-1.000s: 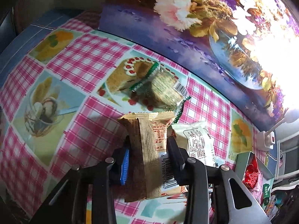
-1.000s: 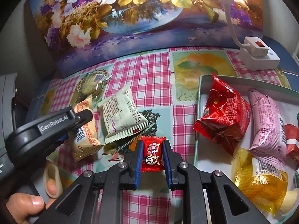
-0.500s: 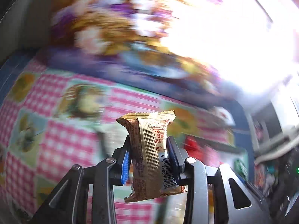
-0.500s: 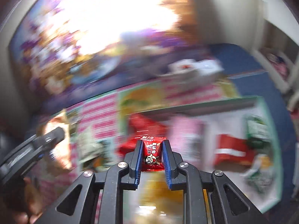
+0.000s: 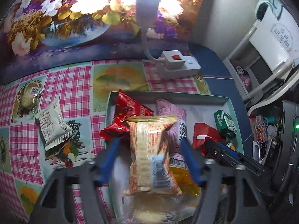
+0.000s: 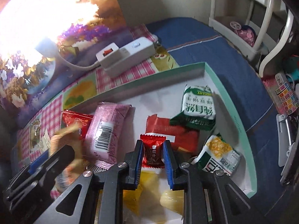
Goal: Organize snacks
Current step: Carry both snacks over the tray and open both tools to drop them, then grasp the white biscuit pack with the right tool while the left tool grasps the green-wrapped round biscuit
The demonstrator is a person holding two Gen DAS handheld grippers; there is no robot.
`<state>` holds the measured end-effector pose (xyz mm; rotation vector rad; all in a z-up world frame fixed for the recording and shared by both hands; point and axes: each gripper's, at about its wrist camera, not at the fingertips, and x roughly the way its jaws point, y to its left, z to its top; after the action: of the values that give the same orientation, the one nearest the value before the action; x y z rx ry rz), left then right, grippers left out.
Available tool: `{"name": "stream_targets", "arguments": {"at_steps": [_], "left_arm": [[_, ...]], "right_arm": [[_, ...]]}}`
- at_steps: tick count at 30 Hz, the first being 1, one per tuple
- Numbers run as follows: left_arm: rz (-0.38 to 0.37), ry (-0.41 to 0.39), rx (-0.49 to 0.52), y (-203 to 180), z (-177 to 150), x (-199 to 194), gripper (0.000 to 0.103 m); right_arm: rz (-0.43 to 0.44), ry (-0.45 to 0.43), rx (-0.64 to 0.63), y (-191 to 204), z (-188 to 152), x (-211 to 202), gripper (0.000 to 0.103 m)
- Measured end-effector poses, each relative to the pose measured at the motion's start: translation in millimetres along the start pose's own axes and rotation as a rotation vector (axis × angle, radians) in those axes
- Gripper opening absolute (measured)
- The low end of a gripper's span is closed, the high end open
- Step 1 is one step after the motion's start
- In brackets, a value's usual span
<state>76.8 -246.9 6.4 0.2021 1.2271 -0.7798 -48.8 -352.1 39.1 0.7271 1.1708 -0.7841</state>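
Pink checked tablecloth w/ floral backdrop, power strip. Left gripper jaws opening, clear of tan snack over box; right gripper opening, pads touching red candy.

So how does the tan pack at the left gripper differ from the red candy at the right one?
The tan pack is long and far bigger; the red candy is small and short. The left gripper is opening, its pads clear of the tan pack, whereas the right gripper is only starting to open, pads close beside the red candy. Both are over the box.
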Motion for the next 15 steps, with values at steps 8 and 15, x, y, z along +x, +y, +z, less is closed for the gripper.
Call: {"name": "stream_targets", "arguments": {"at_steps": [8, 15], "left_arm": [[-0.033, -0.033, -0.091, 38.6, 5.2, -17.1, 0.079], [0.094, -0.089, -0.200, 132.8, 13.8, -46.3, 0.087]], "right_arm": [[-0.014, -0.067, -0.023, 13.5, 6.4, -12.9, 0.061], [0.175, -0.153, -0.130, 71.3, 10.7, -39.4, 0.063]]}}
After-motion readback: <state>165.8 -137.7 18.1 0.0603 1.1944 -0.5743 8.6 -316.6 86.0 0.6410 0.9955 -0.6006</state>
